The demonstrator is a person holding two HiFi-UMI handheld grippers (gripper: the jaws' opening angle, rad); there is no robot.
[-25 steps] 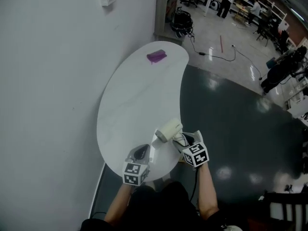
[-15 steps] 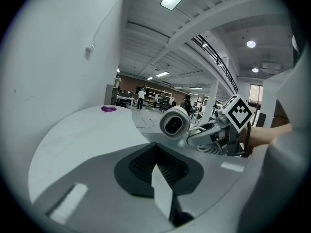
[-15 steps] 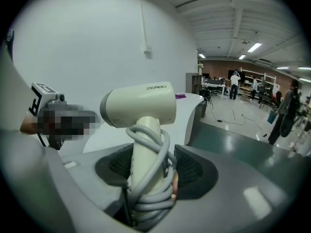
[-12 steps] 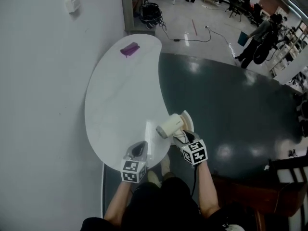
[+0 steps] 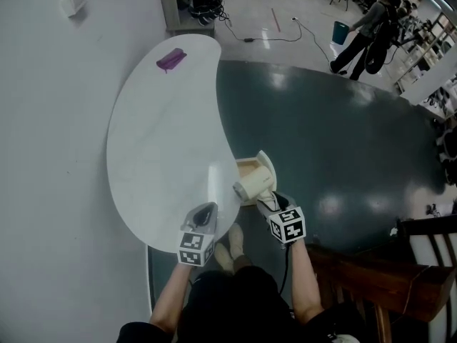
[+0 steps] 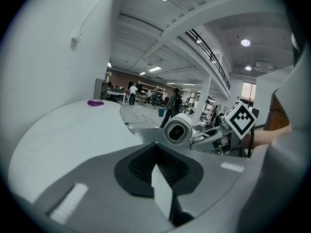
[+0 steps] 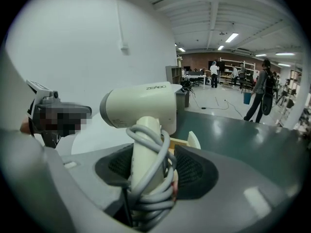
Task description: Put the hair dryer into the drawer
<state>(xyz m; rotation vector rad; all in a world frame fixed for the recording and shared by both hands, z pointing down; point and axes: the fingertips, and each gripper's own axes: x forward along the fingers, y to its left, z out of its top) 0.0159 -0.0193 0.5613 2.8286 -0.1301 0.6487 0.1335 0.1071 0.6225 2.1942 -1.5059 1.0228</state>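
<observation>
A cream hair dryer (image 5: 250, 185) with its grey cord wound round the handle is held up by my right gripper (image 5: 265, 200), which is shut on the handle (image 7: 146, 154). It hangs just above an open drawer (image 5: 265, 164) that sticks out of the right edge of the white table (image 5: 157, 141); the drawer's wooden inside shows. My left gripper (image 5: 205, 216) hovers over the table's near end, left of the dryer, its jaws together with nothing between them. From the left gripper view (image 6: 158, 166) the dryer's nozzle (image 6: 177, 129) faces me.
A purple object (image 5: 171, 58) lies at the table's far end. A white wall runs along the left. Dark shiny floor (image 5: 335, 141) spreads to the right, with a dark wooden chair (image 5: 400, 263) at lower right. A person (image 5: 368, 20) stands far off.
The right gripper has carried the hair dryer off the table's near end to above the drawer. More of the drawer shows beyond the table edge. The left gripper has stayed near the table's end.
</observation>
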